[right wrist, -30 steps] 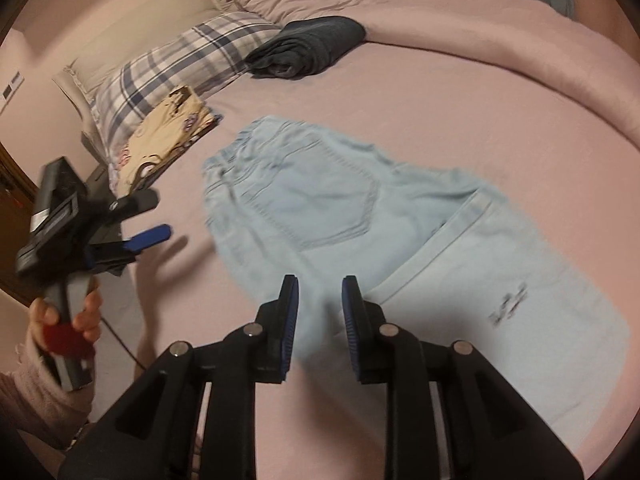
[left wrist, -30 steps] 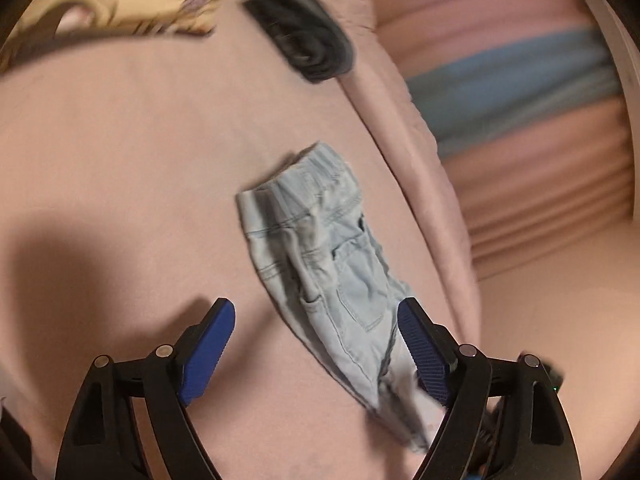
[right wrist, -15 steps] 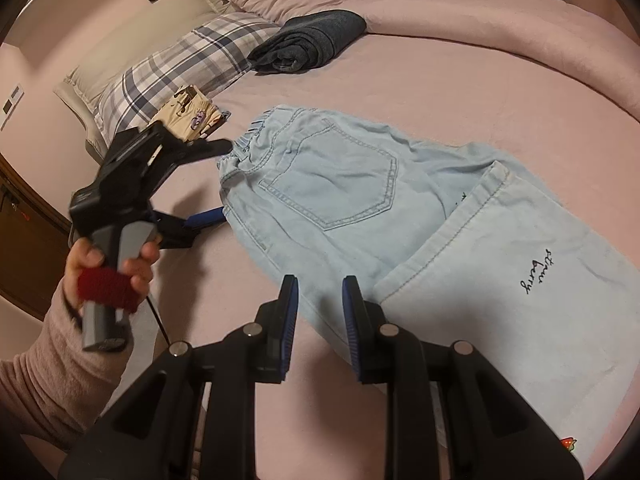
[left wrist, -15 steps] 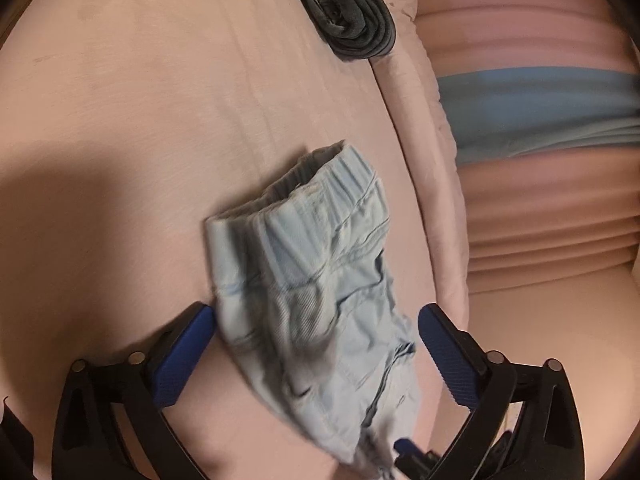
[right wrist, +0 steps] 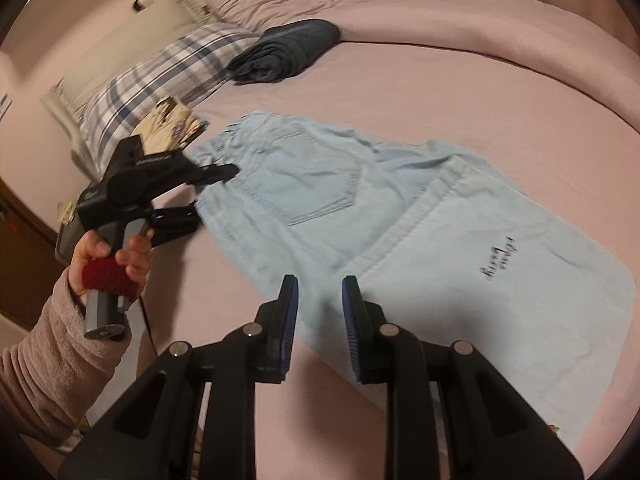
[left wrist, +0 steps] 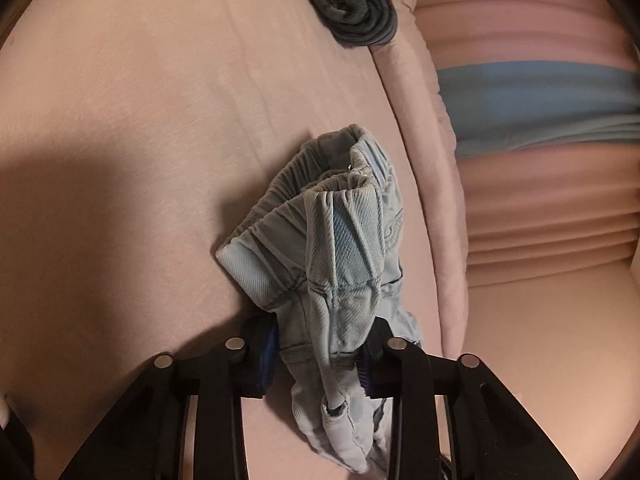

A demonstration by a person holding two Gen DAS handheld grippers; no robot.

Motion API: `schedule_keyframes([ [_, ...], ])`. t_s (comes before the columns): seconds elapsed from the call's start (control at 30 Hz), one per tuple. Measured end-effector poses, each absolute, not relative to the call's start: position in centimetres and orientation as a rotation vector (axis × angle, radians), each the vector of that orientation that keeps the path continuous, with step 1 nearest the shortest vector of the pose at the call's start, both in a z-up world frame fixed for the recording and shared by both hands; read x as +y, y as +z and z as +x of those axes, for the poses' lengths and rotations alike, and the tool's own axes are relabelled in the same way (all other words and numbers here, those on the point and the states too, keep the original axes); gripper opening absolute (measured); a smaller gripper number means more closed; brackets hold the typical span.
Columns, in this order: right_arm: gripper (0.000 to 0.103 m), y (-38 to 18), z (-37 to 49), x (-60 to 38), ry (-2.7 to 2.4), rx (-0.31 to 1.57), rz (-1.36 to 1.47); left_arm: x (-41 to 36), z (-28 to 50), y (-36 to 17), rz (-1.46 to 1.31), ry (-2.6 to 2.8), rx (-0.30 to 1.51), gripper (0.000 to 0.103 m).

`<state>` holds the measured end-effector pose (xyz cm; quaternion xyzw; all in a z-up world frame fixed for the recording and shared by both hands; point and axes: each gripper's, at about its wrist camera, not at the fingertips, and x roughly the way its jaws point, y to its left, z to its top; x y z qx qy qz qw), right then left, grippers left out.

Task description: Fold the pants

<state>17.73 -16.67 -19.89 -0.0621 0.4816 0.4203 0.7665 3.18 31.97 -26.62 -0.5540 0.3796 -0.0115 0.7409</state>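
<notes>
two fisheye views, each looking forward along a gripper's fingers and tilted down at a pink bed (right wrist: 440, 92). the left wrist view sits very close, with the bunched waistband of pale denim pants (left wrist: 332, 248) filling the space between and just beyond its fingers (left wrist: 268, 354). the right wrist view sits higher and farther back, with the pants (right wrist: 400, 216) spread beyond its fingers (right wrist: 289, 320). both views share the pants, the bed and a dark folded garment (left wrist: 352, 12) (right wrist: 288, 52) far ahead.
</notes>
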Motion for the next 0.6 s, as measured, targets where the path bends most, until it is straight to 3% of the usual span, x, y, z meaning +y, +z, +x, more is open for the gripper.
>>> schedule_keyframes([
  [0.27, 0.022, -23.4, 19.7, -15.4, 0.845, 1.131, -0.153, 28.2, 2.4, -20.0, -0.995, -0.091, 0.721, 0.024],
  [0.4, 0.026, -25.3, 20.3, -15.2, 0.836, 1.128, -0.11, 23.7, 2.2, -16.6, -0.799, -0.155, 0.699, 0.024],
  [0.53, 0.026, -24.8, 21.3, -18.0, 0.867, 1.167, 0.08, 18.3, 1.9, -14.9, -0.611, -0.23, 0.702, 0.024],
  [0.6, 0.031, -23.9, 21.9, -20.5, 0.878, 1.146, 0.229, 15.4, 1.7, -14.4, -0.498, -0.263, 0.707, 0.024],
])
